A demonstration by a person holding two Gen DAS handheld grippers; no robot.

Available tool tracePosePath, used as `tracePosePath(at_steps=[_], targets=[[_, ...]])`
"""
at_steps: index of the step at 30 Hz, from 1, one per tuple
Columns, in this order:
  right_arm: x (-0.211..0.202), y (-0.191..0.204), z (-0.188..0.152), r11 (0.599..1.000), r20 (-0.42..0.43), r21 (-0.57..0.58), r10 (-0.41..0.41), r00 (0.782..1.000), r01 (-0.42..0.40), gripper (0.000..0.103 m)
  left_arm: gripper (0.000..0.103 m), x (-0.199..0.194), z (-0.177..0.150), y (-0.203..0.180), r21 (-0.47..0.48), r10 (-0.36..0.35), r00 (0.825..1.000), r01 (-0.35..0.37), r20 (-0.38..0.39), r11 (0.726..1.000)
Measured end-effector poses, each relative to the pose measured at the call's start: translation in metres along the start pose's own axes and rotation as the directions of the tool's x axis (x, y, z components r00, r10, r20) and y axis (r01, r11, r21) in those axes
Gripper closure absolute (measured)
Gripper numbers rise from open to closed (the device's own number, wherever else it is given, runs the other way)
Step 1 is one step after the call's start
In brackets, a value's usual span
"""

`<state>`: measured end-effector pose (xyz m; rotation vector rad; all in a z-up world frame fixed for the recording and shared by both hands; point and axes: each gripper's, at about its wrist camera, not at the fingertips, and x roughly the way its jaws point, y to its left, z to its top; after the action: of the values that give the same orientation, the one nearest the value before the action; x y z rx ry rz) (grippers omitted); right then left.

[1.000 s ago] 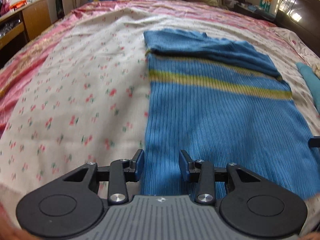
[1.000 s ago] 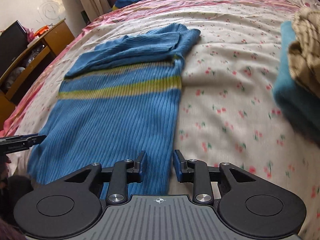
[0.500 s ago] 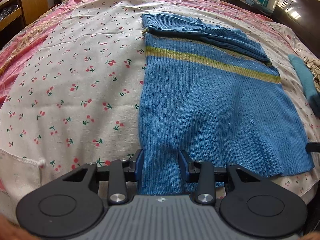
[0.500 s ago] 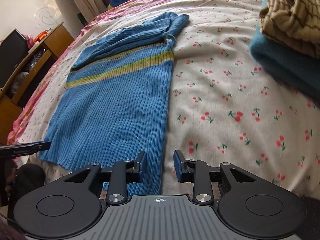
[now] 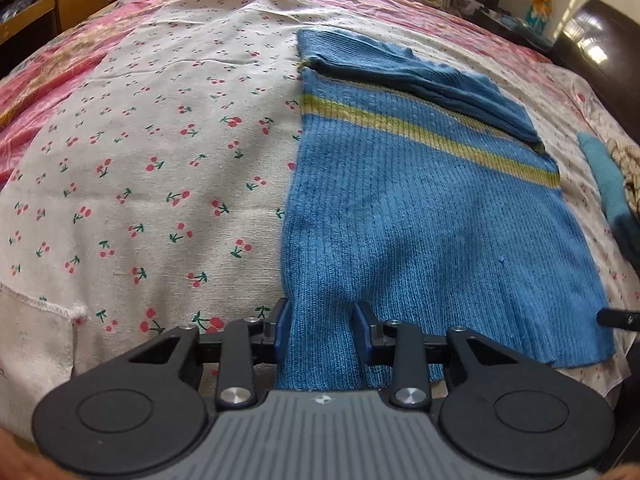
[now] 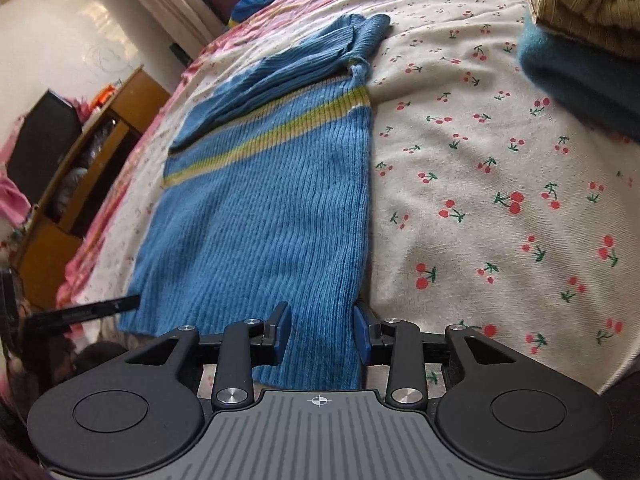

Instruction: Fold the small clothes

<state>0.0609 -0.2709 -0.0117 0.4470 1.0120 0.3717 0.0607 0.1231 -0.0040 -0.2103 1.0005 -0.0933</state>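
Note:
A blue ribbed sweater point(image 5: 420, 216) with a yellow-green stripe lies flat on the cherry-print sheet point(image 5: 140, 200), its sleeves folded across the top. My left gripper point(image 5: 322, 326) is at the hem's left corner. Its jaws are closing, and the pads touch the knit and pucker it between them. My right gripper point(image 6: 322, 326) straddles the right corner of the sweater point(image 6: 264, 216). Its jaws are opening, and the cloth lies flat between them without being squeezed. Each view catches a fingertip of the other gripper beside the hem.
A stack of folded clothes point(image 6: 580, 40), tan-striped on teal, sits on the bed right of the sweater. A wooden shelf unit point(image 6: 80, 184) stands off the bed's left side. A dark headboard point(image 5: 592, 52) and pillows are at the far end.
Both grippers drew back to the sweater's near hem, so its corners now sit between the jaws. The left jaws narrowed and puckered the cloth; the right jaws widened a little.

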Motion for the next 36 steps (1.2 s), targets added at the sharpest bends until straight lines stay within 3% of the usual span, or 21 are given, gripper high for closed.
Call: tracePosePath(at_steps=[3, 9, 16, 18, 20, 24, 28, 31, 36], targets=[[-0.002, 0.001, -0.001, 1.0, 0.0, -0.006, 0.006, 1.0, -0.006, 0.069, 0.065, -0.007, -0.001, 0.011, -0.063, -0.019, 1.0, 0.02, 0.007, 0.998], [-0.004, -0.003, -0.005, 1.0, 0.011, 0.015, 0.013, 1.0, -0.014, 0.069, 0.065, -0.012, -0.003, 0.025, -0.127, 0.007, 1.0, -0.005, 0.018, 0.992], [0.0, -0.001, -0.006, 1.0, 0.019, 0.0, 0.013, 1.0, -0.013, 0.069, 0.065, 0.001, 0.003, 0.012, -0.078, 0.015, 1.0, -0.017, -0.021, 0.997], [0.001, 0.0, -0.006, 1.0, 0.023, 0.006, 0.016, 1.0, -0.016, 0.069, 0.068, -0.001, 0.003, 0.01, -0.08, -0.009, 1.0, 0.008, -0.017, 0.997], [0.001, 0.001, -0.005, 1.0, 0.02, 0.005, 0.021, 1.0, -0.021, 0.069, 0.078, -0.002, 0.002, 0.01, -0.092, -0.045, 0.999, 0.043, -0.021, 0.995], [0.003, 0.003, -0.003, 0.999, 0.004, 0.018, 0.032, 0.999, -0.032, 0.082, 0.087, -0.002, 0.002, 0.008, -0.104, -0.062, 0.998, 0.061, -0.013, 0.993], [0.002, 0.003, 0.001, 0.997, 0.006, 0.065, 0.051, 0.999, -0.052, 0.091, 0.089, -0.015, 0.008, 0.009, -0.129, -0.124, 0.992, 0.127, 0.034, 0.983], [-0.009, 0.005, 0.007, 0.99, 0.064, 0.087, 0.101, 0.993, -0.107, 0.092, 0.089, -0.027, 0.018, 0.007, -0.122, -0.171, 0.982, 0.18, 0.076, 0.976], [-0.019, 0.005, 0.029, 0.974, 0.157, 0.133, 0.161, 0.974, -0.182, 0.092, 0.089, -0.027, 0.045, 0.008, -0.174, -0.268, 0.954, 0.289, 0.138, 0.941]])
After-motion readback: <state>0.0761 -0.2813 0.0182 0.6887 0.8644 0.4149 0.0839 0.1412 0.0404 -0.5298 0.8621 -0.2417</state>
